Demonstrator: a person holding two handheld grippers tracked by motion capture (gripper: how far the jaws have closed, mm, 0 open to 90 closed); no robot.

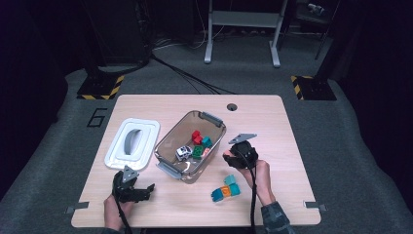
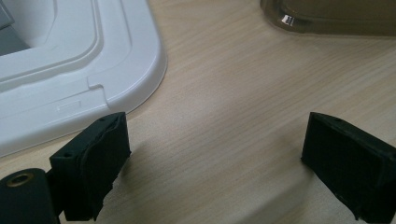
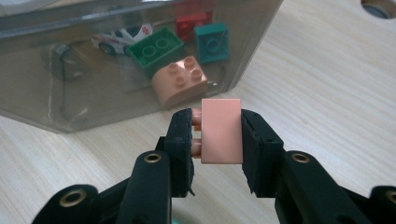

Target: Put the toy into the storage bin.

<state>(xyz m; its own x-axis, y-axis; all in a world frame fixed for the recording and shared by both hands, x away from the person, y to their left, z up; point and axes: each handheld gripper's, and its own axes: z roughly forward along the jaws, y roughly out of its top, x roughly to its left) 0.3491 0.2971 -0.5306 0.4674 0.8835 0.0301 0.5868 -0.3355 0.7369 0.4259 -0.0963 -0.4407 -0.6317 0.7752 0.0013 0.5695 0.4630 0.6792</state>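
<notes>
A small pink plastic brick (image 3: 221, 131) is being gripped by the right gripper (image 3: 217, 140) just beside the clear plastic bin (image 3: 252, 46); next, it likely needs lifting over the bin's rim. The left gripper (image 2: 215, 158) is being held open.

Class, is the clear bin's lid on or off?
Off: the white lid lies flat on the table, left of the open bin.
</notes>
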